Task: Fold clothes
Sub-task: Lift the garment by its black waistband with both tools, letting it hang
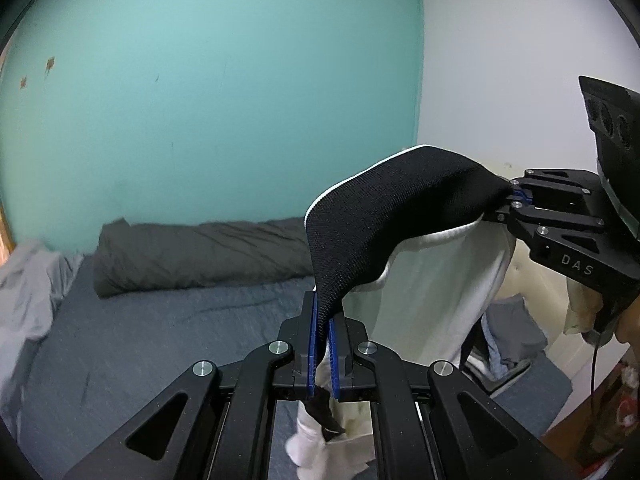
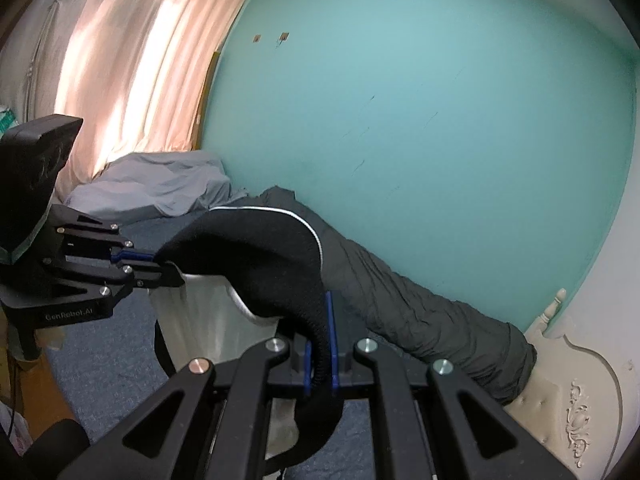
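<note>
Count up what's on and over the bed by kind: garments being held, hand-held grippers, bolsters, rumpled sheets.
Held garment (black and white): 1
Hand-held grippers, left and right, both shut on the garment: 2
Dark grey bolster: 1
Rumpled light grey sheet: 1
Total: 5

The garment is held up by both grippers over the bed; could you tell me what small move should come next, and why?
Probably lower both together toward the bed. The left gripper and right gripper each pinch the black collar band of the garment, so its white body hangs free and could be laid flat for folding.
</note>
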The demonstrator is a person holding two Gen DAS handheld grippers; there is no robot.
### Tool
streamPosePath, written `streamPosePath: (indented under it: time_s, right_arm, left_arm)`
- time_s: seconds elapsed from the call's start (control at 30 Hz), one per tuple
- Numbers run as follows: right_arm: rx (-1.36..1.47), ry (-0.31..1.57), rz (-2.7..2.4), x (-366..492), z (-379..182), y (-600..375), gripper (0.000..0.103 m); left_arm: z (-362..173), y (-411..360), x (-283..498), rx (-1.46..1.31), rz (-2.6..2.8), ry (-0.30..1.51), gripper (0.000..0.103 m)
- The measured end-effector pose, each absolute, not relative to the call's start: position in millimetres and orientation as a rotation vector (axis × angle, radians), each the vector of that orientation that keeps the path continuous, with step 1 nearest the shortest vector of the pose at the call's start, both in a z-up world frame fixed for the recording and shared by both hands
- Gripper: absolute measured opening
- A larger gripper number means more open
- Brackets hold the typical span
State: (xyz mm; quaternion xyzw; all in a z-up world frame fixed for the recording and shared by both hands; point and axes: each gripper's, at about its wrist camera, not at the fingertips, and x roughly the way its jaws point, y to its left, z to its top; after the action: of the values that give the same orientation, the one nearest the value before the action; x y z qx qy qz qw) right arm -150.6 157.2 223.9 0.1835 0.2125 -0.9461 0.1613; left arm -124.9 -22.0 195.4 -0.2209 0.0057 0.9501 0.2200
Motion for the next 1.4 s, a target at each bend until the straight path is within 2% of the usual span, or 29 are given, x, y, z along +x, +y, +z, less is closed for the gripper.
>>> streamPosePath:
  time_s: [0.13, 0.33, 0.4, 0.47, 0.53, 0.73, 0.87, 1.4]
  right_arm:
    - [0.559, 0.597, -2.677, -153, 208, 154, 0.006]
    - [0.636, 0.579, -2.637, -160, 189, 151, 0.006]
    - [0.649, 0.586, -2.633, -162, 185, 150, 0.006]
    - [0.662, 0.593, -2.635, -163, 182, 151, 0.006]
    - [0.679, 0.585, -2.634, -166, 180, 149, 0.006]
    - [0.711, 0.579, -2.618, -166, 172, 145, 0.006]
    - [0.721, 0.588, -2.614, -164, 170, 146, 0.006]
    - [0.696, 0.651, -2.590, -161, 161, 138, 0.006]
  left_arm:
    - [177, -34, -137, -0.660, 2.609, -0.043, 0.006]
    - [158, -36, -144, -0.679, 2.594, -0.009, 0.008]
    - [153, -38, -144, -0.678, 2.591, -0.013, 0.014]
    - [149, -39, -145, -0.681, 2.596, 0.004, 0.026]
    - [146, -40, -141, -0.692, 2.596, 0.015, 0.031]
    - [132, -37, -139, -0.751, 2.545, 0.046, 0.034]
    - [116, -30, -140, -0.791, 2.486, 0.026, 0.044]
    - [77, -7, -141, -0.843, 2.345, 0.074, 0.044]
